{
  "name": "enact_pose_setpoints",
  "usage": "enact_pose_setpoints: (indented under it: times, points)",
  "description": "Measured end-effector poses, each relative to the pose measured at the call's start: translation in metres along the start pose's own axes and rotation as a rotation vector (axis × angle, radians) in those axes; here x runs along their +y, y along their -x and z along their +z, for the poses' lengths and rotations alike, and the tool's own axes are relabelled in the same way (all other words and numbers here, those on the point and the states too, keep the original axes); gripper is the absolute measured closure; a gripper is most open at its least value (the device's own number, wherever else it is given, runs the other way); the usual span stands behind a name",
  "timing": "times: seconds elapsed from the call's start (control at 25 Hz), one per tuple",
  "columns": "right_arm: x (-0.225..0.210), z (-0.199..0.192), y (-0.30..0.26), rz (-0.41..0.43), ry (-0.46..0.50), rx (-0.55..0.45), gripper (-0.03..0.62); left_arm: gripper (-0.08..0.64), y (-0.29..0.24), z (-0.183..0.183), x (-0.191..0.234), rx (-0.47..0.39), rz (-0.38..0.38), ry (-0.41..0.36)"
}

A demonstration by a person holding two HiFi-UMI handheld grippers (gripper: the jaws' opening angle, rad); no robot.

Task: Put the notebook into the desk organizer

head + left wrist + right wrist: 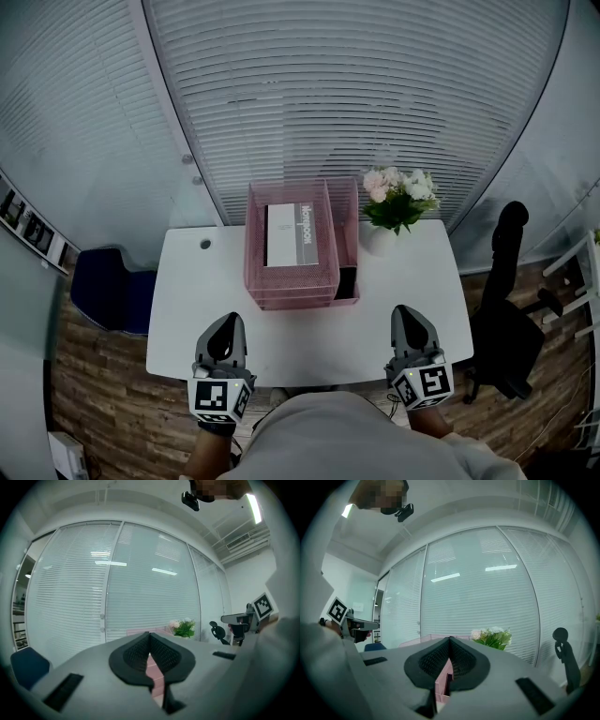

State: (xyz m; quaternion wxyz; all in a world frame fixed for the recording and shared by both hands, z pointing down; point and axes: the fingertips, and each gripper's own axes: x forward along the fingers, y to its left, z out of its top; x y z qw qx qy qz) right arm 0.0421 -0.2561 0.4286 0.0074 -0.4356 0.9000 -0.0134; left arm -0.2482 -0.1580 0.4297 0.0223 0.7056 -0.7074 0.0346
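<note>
Two grippers hover level over the near edge of the white desk [187,309], well apart from each other and from everything on it. The left gripper [226,326] has its jaws pressed together with nothing between them, and the right gripper [411,321] looks the same in its own view: tips meeting, only the pink mesh behind showing through the slot lower down.

The notebook [289,236] lies flat in the top tray of the pink desk organizer [255,267], spine towards the right, at the back middle of the desk. Through the mesh it is hard to be sure it sits fully seated, but it appears to rest inside the walls. A vase of flowers [398,195] stands just beside the organizer on the right.

By my reading the placing step is done and both tools are clear. The next move calls for little: keep the jaws off the organizer, or, if the notebook proves askew, a light nudge from the front
</note>
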Motion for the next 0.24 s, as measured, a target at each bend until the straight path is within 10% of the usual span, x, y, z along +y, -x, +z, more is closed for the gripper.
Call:
enact_pose_setpoints:
  times: [0.24]
  points:
    - [0.0003,0.0014,-0.0001,0.006,0.003,-0.003,0.58,0.551,0.0005,0.0018,0.0011,0.002,0.004,-0.002]
